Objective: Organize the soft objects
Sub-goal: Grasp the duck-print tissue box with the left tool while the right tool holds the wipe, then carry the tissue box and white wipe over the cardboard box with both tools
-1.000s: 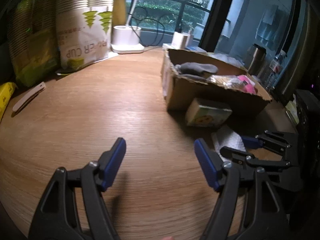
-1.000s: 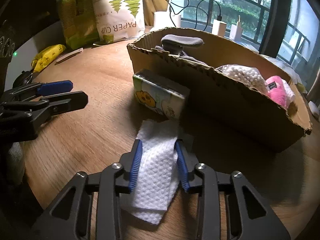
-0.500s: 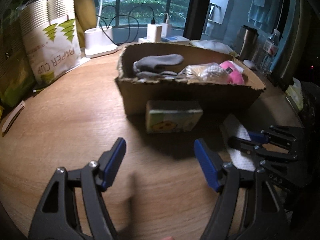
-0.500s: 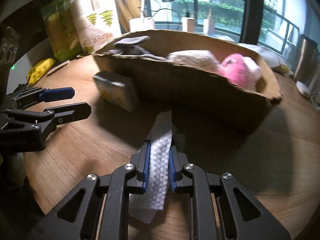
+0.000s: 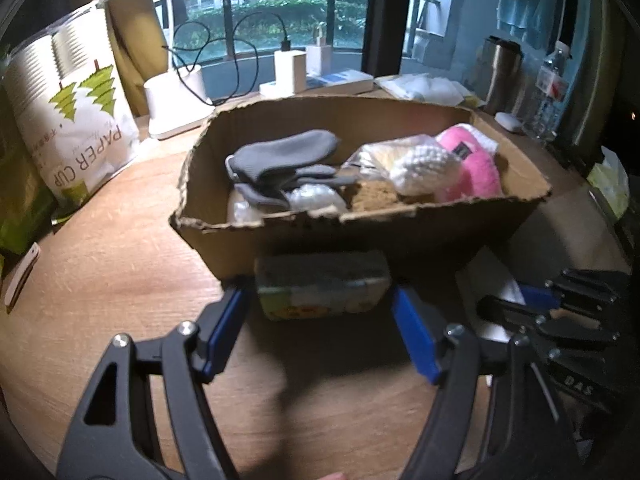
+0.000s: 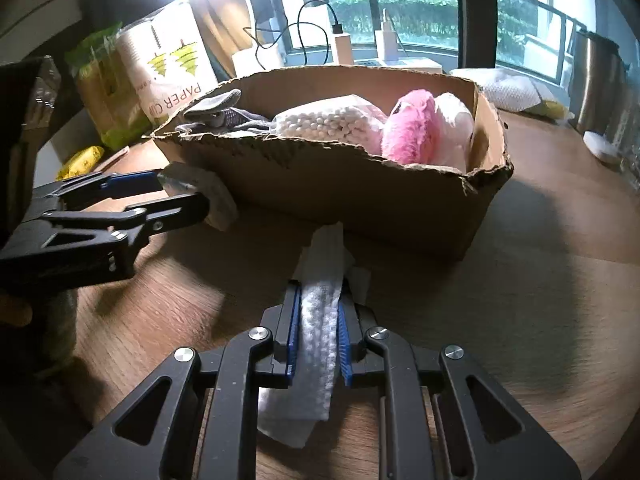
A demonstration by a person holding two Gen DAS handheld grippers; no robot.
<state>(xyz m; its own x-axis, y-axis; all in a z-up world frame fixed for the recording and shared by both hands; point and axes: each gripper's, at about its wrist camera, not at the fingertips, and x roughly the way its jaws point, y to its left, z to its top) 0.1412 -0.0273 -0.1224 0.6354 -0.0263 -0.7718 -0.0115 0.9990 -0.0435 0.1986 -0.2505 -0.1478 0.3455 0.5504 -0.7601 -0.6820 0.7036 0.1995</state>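
My right hand-held gripper (image 6: 318, 330) is clamped on the white cloth (image 6: 320, 320), whose far end touches the cardboard box (image 6: 360, 196) on the counter (image 6: 540, 300). My left hand-held gripper (image 5: 320, 320) stands apart around the tissue pack (image 5: 322, 284); contact is unclear. The pack's print is blurred.

1 cardboard box (image 5: 400, 236), 1 tissue pack (image 5: 320, 292), 1 white cloth (image 6: 322, 320), 2 chargers (image 5: 290, 66).
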